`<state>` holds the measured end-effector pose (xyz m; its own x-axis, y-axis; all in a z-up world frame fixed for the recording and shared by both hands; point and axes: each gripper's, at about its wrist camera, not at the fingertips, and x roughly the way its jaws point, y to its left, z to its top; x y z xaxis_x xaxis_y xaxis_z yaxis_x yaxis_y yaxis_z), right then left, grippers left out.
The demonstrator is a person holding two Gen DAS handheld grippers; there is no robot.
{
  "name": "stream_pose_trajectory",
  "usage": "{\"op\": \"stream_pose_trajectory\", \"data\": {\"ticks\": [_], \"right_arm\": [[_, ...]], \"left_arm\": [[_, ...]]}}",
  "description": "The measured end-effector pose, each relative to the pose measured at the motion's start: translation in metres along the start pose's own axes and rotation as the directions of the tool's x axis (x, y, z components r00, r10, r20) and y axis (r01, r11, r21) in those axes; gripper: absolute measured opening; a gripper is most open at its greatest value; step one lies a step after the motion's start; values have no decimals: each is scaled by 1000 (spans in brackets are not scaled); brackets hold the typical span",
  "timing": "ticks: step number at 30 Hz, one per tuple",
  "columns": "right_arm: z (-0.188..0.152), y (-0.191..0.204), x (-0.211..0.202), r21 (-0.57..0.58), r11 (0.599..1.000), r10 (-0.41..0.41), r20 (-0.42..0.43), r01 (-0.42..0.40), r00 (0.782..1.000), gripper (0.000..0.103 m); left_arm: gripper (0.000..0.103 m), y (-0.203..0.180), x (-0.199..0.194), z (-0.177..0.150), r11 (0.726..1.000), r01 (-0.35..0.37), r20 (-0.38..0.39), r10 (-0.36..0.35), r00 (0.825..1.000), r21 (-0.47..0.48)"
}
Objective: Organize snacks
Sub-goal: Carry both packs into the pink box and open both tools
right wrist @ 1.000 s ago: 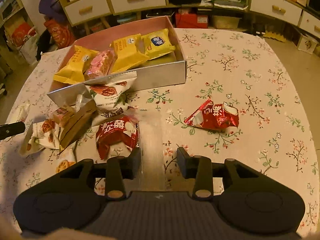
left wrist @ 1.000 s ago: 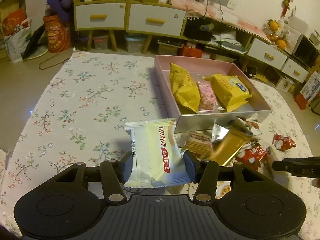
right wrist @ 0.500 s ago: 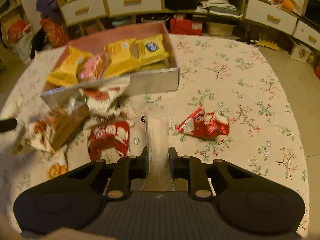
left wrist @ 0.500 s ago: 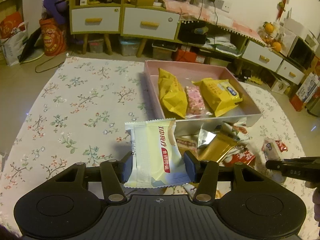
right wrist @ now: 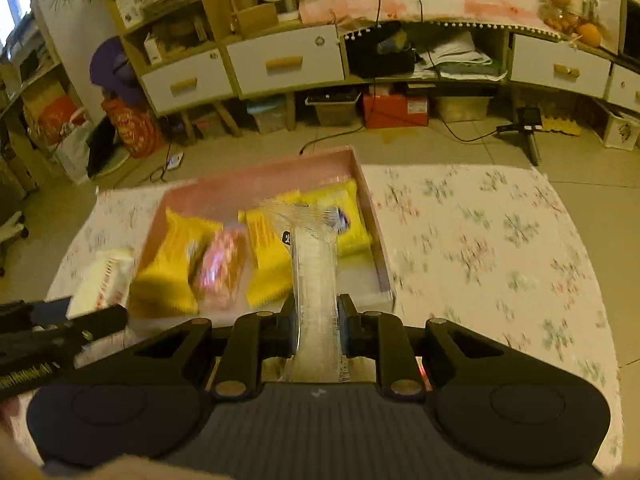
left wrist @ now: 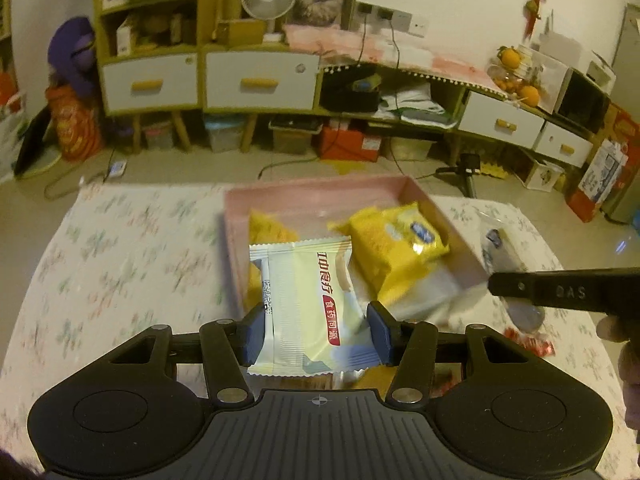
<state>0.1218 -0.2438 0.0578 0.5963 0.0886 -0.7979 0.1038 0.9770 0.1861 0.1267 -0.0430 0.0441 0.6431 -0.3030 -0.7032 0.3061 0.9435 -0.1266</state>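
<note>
My left gripper (left wrist: 316, 334) is shut on a cream snack packet with a red label (left wrist: 308, 304), held above the near wall of the pink box (left wrist: 312, 196). The box holds yellow packets (left wrist: 400, 248) and a pink packet (right wrist: 222, 268). My right gripper (right wrist: 316, 320) is shut on a clear plastic packet (right wrist: 314, 276) that stands up between its pads, over the box's near right corner (right wrist: 384, 280). In the left wrist view the right gripper (left wrist: 504, 288) comes in from the right with the clear packet (left wrist: 500, 252). In the right wrist view the left gripper (right wrist: 116, 316) shows at the left with the cream packet (right wrist: 104, 276).
The box stands on a table with a floral cloth (right wrist: 480, 248). Red snack packets (left wrist: 528, 342) lie on the cloth near me, partly hidden by the grippers. A hand (left wrist: 628, 360) shows at the right edge. Cabinets with white drawers (left wrist: 260, 80) stand beyond the floor.
Both grippers rose and moved toward the pink box. The right gripper shut on the clear packet and lifted it off the cloth. The left kept its hold on the cream packet.
</note>
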Motion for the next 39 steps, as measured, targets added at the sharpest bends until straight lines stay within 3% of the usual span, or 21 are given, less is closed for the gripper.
{"op": "stream_pose_trajectory", "data": {"ticks": [12,20,24,27,31,39], "right_arm": [[24,-13,52,98,995,36,-39,-32,999,18],[28,-13,57,94,995,34,-25,-31,999,18],[32,-14,54,114,992,51,1,-50,999,31],[33,-16,50,137,988,75,11,-75,997,33],[33,-14,44,128,990,57,14,-58,998,38],[25,-13,25,110,994,24,18,-26,1000,59]], "left_arm": [[51,-11,71,42,995,-66,12,66,998,78],[51,-12,102,56,991,-98,-8,99,995,93],[56,-11,106,55,994,-78,5,77,997,74],[62,-12,102,53,995,-77,23,75,997,70],[68,-17,95,52,993,-73,17,72,997,91],[73,-24,71,41,991,-66,8,66,998,114]]}}
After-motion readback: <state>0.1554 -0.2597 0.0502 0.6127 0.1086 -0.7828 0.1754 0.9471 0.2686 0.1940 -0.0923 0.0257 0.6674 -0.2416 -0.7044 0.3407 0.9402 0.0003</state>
